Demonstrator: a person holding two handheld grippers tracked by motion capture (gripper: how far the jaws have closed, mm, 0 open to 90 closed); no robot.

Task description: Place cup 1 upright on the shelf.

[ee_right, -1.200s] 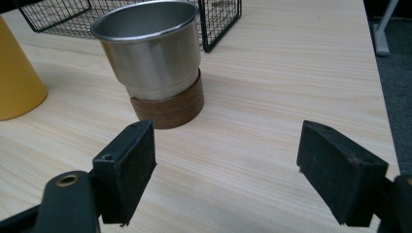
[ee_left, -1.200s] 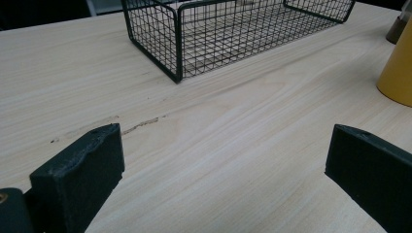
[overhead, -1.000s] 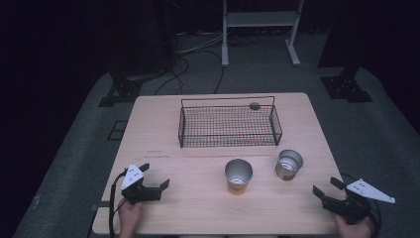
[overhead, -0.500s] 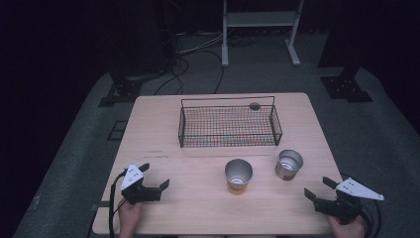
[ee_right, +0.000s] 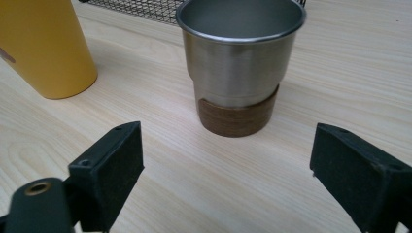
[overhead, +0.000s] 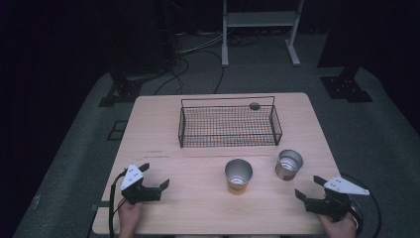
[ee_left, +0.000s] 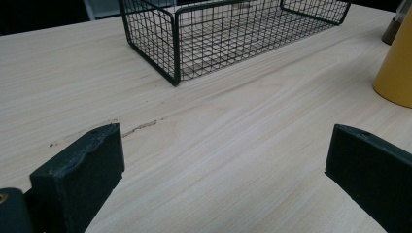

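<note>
While the high view lays out the whole table (overhead: 163,124) with the wire basket (overhead: 229,122) at its far middle, the two gripper views bring out details that it cannot. From above, the steel cup (overhead: 288,164) reads as a plain metal tumbler, standing just right of the yellow cup (overhead: 238,175). The right gripper view shows the steel cup (ee_right: 240,63) upright with a dark wooden band round its foot, and the yellow cup (ee_right: 46,46) beside it at the left edge. From above, a small dark round thing (overhead: 254,105) shows at the basket's far rim; what it is cannot be told. The left gripper view shows a thin dark mark in the wood grain in front of the basket (ee_left: 214,34), with the yellow cup's (ee_left: 396,73) side at the right edge.

The right gripper (overhead: 311,187) rests near the table's near right corner, held in a hand (overhead: 339,225), and points at the steel cup. Its jaws have just been opening; they now stand well apart with bare table between them. The cup stands clear ahead of the pads, which touch nothing.

The left gripper (overhead: 154,176) sits at the near left, held in the other hand (overhead: 130,213). Its jaws are spread wide over bare wood, released and gripping nothing, well short of the basket.
</note>
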